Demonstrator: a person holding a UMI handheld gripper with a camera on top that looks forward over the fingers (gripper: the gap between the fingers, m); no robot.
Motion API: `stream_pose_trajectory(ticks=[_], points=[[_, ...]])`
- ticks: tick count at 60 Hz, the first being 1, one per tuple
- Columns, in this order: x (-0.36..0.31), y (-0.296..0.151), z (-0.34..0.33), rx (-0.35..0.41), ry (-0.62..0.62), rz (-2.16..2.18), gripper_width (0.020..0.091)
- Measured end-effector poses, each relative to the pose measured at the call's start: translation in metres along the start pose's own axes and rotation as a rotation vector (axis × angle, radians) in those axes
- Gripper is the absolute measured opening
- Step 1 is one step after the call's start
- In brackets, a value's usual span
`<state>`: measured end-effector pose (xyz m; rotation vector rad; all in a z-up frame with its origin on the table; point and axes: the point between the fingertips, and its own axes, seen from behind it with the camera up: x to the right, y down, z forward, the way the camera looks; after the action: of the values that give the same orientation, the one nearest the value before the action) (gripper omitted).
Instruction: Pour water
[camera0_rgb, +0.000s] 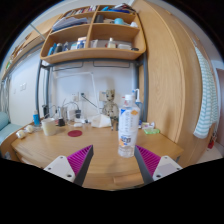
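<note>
Pour not started: claw (112, 160) wide open, holding nothing, with the water bottle (128, 124) upright on the wooden table (60, 150) just ahead of the fingers, toward the right one; grasp, lift and pouring all left, and receiving vessel unclear.

Light wooden worktop (100, 165) spans near scene. Far left on it: small white cup (37, 120), cream round container (50, 127), flat dark red disc (75, 132). Small green item (151, 129) lies at right. Two-tier wooden wall shelf (95, 40) hangs above, loaded with small boxes and bottles. Tall wooden cabinet panel (172, 80) stands right. White wall (95, 80) behind.
</note>
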<state>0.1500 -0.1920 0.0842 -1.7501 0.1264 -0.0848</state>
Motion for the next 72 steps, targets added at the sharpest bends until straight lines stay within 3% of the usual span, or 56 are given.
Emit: stream_pose_trajectory(ticks=[7,26,34,37,40,45,54,72], points=[[0.045,0.001,0.026,-0.009,0.036,0.021,0.0855],[0.066,-0.038,0.102,0.085,0.038,-0.051,0.0851],[0.062,-0.042,0.122,0.105,0.024,-0.044,0.0735],[0.058,-0.043,0.124,0.098,0.01,-0.037,0.0667],[0.053,-0.044,0.126,0.108,-0.005,-0.025,0.055],[0.056,-0.046,0.126,0.122,0.015,-0.042,0.0527],[0.053,-0.05,0.128,0.165,0.017,-0.063,0.0401],[0.044,-0.056,0.132,0.149,0.036,-0.158,0.0382]])
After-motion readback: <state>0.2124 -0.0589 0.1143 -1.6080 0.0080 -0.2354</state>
